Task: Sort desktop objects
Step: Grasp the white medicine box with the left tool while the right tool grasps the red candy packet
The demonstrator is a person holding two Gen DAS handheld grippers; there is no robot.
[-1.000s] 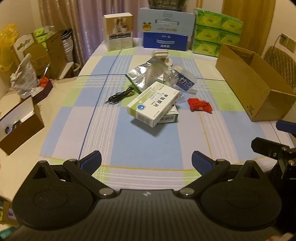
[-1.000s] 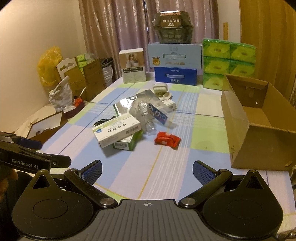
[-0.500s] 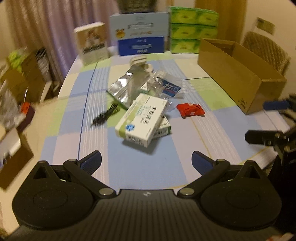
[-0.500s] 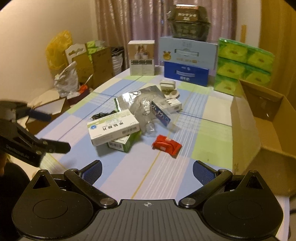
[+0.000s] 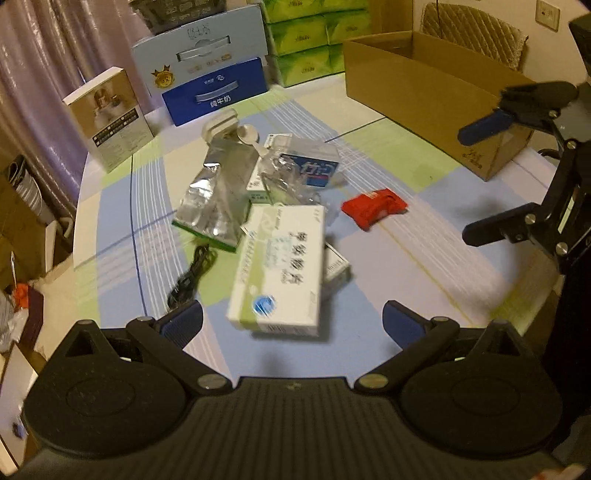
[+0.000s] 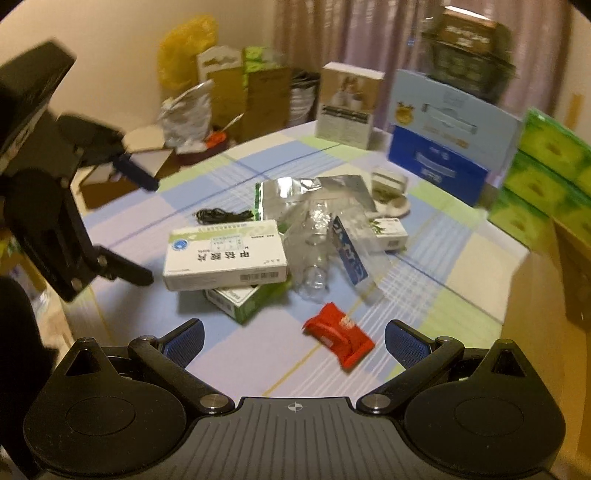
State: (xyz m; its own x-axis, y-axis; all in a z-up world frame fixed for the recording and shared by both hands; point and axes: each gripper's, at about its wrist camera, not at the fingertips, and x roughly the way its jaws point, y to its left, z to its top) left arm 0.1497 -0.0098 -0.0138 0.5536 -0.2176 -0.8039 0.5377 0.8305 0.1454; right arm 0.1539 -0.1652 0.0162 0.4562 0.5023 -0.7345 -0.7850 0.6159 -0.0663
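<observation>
A heap of clutter lies mid-table. A large white medicine box [image 5: 282,266] [image 6: 225,254] rests on a smaller green-and-white box [image 6: 242,301]. Behind it are a silver foil pouch [image 5: 216,195] [image 6: 295,192], a crumpled clear plastic bottle [image 6: 314,247] with a blue label [image 5: 317,171], and a black cable [image 5: 190,277] [image 6: 221,215]. A red packet [image 5: 375,206] [image 6: 338,338] lies apart to the right. My left gripper [image 5: 291,323] hangs open just short of the white box. My right gripper [image 6: 293,339] is open with the red packet between its fingers' line, not touching.
An open cardboard box [image 5: 436,92] stands at the table's right side. Blue milk cartons [image 5: 207,70], green tissue packs [image 5: 314,33] and a white-and-gold box [image 5: 107,118] line the far edge. Boxes and bags crowd the floor at left [image 6: 207,107].
Both grippers have moved forward toward the heap, tilting down. The white box now sits near the left gripper's fingertips, the red packet near the right's. Nothing has been picked up.
</observation>
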